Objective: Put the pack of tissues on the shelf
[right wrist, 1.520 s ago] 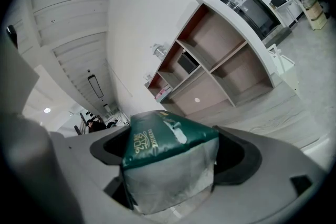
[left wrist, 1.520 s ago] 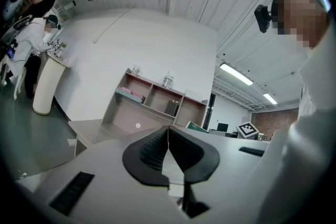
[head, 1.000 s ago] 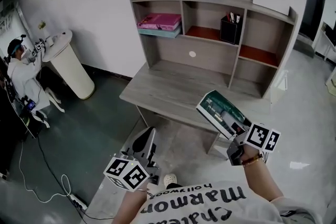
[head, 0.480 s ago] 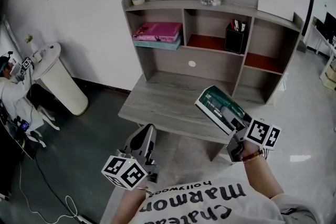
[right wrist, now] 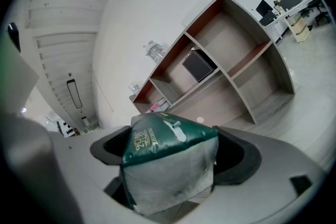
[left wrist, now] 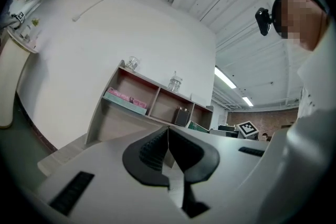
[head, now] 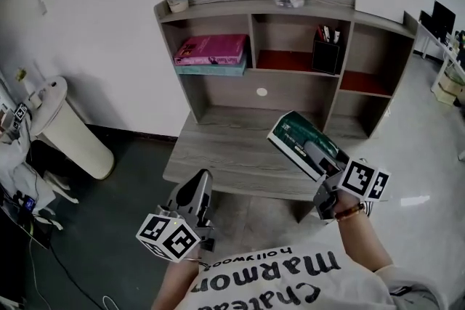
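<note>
The shelf [head: 232, 5] stands ahead of and above the right claw [right wrist: 172, 150], on the counter [head: 225, 149] just beyond it. Its left bay holds books [head: 212, 51] and its middle bay a pen holder [head: 325, 54]. The right bays look bare, likely the easiest target. The pack [head: 294, 141] is clamped in the right claw, held out toward the shelf. The left claw [left wrist: 168, 152] hangs low, closed on nothing.

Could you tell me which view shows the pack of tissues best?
The head view: the pack of tissues shows at full length, gripped in the right tongs. The right gripper view shows only its near end; the left gripper view, just a distant green sliver.
</note>
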Demonstrator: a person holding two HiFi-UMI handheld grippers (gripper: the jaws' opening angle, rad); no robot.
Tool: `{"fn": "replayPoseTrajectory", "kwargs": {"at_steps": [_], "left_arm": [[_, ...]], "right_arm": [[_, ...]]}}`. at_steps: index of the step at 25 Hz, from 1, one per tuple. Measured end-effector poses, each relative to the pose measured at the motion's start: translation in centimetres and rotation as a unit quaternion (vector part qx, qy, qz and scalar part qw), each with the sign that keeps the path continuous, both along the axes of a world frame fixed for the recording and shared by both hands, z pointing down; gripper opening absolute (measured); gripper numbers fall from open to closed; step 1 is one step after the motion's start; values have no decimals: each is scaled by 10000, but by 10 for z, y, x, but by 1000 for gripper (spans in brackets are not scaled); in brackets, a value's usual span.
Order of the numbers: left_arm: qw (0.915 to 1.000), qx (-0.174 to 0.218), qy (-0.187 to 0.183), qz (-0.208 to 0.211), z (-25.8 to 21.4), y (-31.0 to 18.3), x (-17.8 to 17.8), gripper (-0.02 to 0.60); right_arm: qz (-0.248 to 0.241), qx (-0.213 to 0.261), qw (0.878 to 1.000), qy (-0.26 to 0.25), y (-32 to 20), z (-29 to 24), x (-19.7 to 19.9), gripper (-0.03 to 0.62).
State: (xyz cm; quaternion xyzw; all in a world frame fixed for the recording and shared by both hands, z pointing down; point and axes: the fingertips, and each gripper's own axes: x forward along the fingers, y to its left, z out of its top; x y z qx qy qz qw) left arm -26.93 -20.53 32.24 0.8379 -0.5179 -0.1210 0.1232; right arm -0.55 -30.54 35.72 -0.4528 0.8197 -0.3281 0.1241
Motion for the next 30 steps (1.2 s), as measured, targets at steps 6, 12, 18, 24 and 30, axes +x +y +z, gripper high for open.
{"fn": "replayPoseTrajectory", "kwargs": {"at_steps": [6,12,18,24,30], "left_arm": [[9999,-18,51,146,6,-17,-19,18],[9997,-108,162,151,20,-27,-31,18],[9994,-189,236,158,20,-46,-34,18],[9997,-72,246,42,10,-75,-44,18],[9993,165,318,-66,-7,-105,-48,18]], "right_arm": [[205,-6,9997,140,-4,5,-11,491],[49,71,9988,478,-11,3,-28,488],[49,136,9981,605,-32,-2,-32,488],[68,276,9980,574,-67,-17,-36,488],[-14,580,9960,675,-105,-46,-37,488]]}}
